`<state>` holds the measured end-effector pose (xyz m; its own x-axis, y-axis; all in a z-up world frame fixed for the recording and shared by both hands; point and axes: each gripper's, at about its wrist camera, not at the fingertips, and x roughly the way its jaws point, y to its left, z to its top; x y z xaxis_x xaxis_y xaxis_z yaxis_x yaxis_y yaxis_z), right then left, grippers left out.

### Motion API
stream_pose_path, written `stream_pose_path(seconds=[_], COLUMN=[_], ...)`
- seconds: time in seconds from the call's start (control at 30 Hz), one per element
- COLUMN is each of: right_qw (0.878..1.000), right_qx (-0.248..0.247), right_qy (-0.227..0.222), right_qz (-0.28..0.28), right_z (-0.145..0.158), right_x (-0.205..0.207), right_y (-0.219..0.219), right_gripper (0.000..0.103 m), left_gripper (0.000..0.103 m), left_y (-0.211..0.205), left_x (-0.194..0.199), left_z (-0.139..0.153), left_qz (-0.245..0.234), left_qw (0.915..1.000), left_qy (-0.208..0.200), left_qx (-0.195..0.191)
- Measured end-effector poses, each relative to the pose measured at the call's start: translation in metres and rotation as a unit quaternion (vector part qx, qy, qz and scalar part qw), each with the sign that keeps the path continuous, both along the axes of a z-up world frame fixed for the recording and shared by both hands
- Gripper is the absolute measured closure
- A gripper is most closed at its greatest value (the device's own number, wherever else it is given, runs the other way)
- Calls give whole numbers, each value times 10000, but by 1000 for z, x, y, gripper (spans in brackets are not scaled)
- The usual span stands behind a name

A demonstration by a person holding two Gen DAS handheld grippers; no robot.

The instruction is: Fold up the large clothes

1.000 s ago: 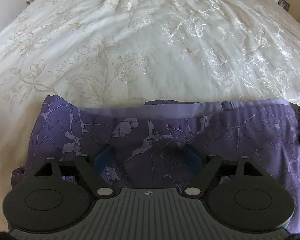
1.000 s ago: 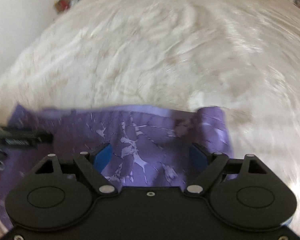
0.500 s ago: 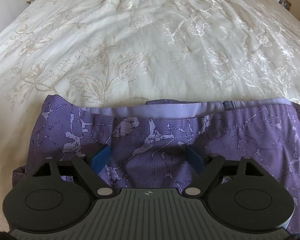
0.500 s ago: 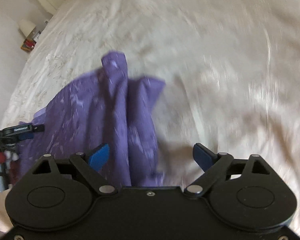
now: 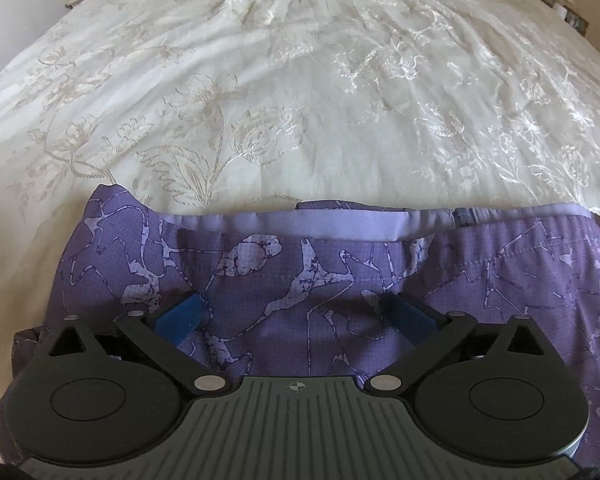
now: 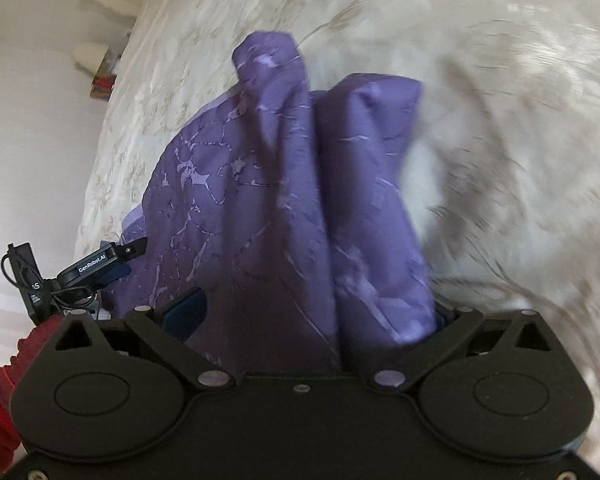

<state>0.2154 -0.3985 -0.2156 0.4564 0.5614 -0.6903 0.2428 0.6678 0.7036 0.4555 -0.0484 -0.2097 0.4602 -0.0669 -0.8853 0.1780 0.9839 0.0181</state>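
With the jaws of both the left gripper [image 5: 296,312] and the right gripper [image 6: 312,312] opening wide and pinching nothing, let the purple garment [image 5: 340,280] settle on the bed [image 5: 300,100] before you regrip. Its thin, crackle-printed woven cloth lies flat at 6 o'clock in the left view, smooth waistband at 12 o'clock; in the right view it bunches in soft ridges between the jaws.

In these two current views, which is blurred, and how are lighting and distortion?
Left wrist view: sharp, soft daylight, sheen on the bedspread embroidery, fisheye bowing the purple garment; left gripper casts small shadows. Right wrist view: motion blur smears bedspread and garment's right side; right gripper body stays crisp.
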Motion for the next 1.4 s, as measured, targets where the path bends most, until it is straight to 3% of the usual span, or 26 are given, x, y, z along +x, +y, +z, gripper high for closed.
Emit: stream_pose_path(seconds=[0.3, 0.43, 0.57, 0.73, 0.97, 1.07, 1.17, 1.27, 1.37, 1.4], right_qw=[9984, 9986, 9996, 9999, 9996, 9995, 9993, 9993, 9995, 9995], right_qx=[-77, -126, -134, -125, -171, -186, -192, -140, -105, -141], right_qy=[447, 451, 223, -7, -43, -48, -43, -8, 103, 137], right_qz=[-337, -235, -71, 12, 198, 259, 310, 348, 282, 261], right_z=[1, 1, 0, 1, 4, 4, 4, 6, 8, 8], right_x=[12, 12, 4, -4, -6, -4, -3, -1, -1, -2], right_y=[7, 8, 5, 5, 4, 7, 7, 4, -3, -4], right_gripper=[0, 0, 0, 0, 0, 0, 0, 0, 12, 25], left_gripper=[2, 47, 51, 82, 87, 101, 100, 100, 100, 100], left_y=[3, 6, 7, -14, -42, -39, -29, -33, -34, -33], left_x=[0, -8, -40, -81, -92, -83, -74, -77, -94, -104], left_z=[1, 26, 63, 74, 26, -1, -6, 4, 19, 22], left_qz=[-80, 3, 39, -415, -445, -93, 161, -23, -143, -110], left_qw=[9999, 9991, 9932, 9888, 9892, 9908, 9863, 9895, 9920, 9910], left_qy=[-41, -33, -196, -166, 342, 524, 641, 571, 362, 303], left_qx=[-72, -412, -1149, -1422, -1355, -1246, -1515, -1328, -1205, -1296])
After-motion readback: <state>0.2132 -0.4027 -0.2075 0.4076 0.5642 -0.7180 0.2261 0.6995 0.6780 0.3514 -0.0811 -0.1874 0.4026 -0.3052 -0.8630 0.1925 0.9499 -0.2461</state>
